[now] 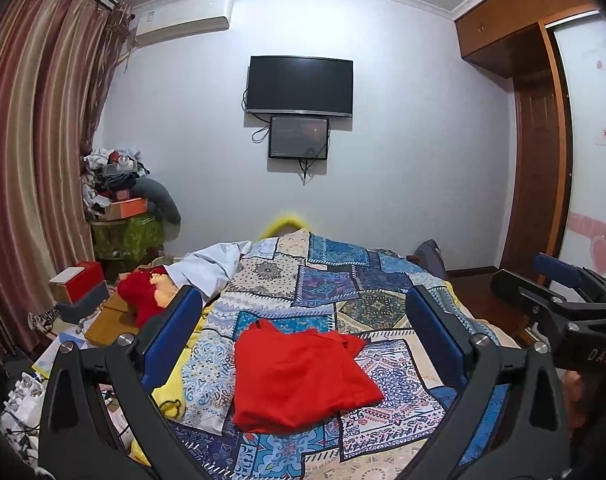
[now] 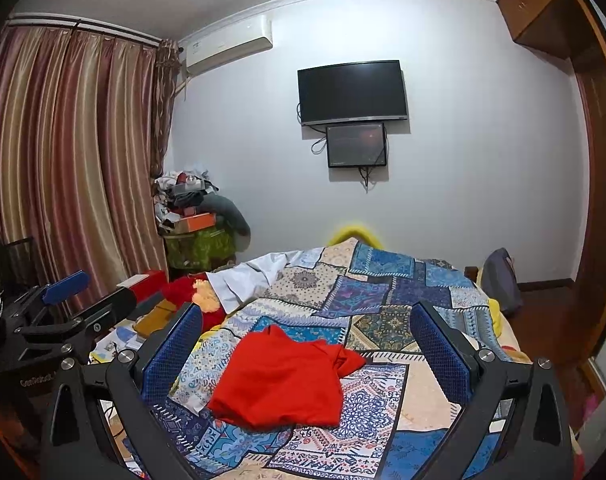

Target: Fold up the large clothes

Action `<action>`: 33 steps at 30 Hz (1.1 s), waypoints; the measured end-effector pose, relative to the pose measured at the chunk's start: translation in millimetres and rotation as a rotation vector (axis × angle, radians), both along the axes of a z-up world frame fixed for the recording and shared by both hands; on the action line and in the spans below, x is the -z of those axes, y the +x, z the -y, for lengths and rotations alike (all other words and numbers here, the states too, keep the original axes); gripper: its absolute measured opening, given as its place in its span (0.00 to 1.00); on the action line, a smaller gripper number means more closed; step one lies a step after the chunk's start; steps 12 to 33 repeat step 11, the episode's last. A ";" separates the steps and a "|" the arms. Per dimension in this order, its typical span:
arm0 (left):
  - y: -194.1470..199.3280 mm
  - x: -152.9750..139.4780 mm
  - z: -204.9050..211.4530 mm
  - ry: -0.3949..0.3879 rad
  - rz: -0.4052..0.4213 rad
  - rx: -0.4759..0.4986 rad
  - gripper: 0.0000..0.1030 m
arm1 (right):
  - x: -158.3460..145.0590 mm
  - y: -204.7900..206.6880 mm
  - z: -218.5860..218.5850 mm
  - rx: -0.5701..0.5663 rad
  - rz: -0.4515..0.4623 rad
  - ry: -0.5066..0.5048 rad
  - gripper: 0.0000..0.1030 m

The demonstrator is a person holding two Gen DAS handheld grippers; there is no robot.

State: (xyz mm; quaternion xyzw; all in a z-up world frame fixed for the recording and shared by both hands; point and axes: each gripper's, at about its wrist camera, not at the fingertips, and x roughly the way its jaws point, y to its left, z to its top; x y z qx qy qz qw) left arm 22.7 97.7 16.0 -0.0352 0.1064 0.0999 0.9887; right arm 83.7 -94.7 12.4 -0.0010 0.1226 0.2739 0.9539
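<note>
A red garment (image 1: 299, 376) lies folded into a rough rectangle on the patchwork bedspread (image 1: 335, 280), with a loose flap at its far right corner. My left gripper (image 1: 303, 300) hangs open above and in front of it, nothing between its blue pads. In the right wrist view the same red garment (image 2: 283, 380) lies below my right gripper (image 2: 307, 316), which is also open and holds nothing. The right gripper's body (image 1: 563, 304) shows at the right edge of the left wrist view; the left gripper's body (image 2: 63, 312) shows at the left edge of the right wrist view.
A white cloth (image 2: 255, 276) and a red plush item (image 2: 187, 292) lie at the bed's far left. Boxes and clutter (image 1: 79, 292) crowd the left side by the striped curtain (image 1: 35, 140). A wall TV (image 1: 299, 84) faces the bed; a wooden wardrobe (image 1: 543, 160) stands right.
</note>
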 end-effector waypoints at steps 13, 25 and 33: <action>0.7 -1.6 0.6 0.002 -0.001 0.013 0.99 | 0.8 -3.3 -8.0 0.014 -0.010 0.010 1.00; 0.7 -1.6 0.6 0.002 -0.001 0.013 0.99 | 0.8 -3.3 -8.0 0.014 -0.010 0.010 1.00; 0.7 -1.6 0.6 0.002 -0.001 0.013 0.99 | 0.8 -3.3 -8.0 0.014 -0.010 0.010 1.00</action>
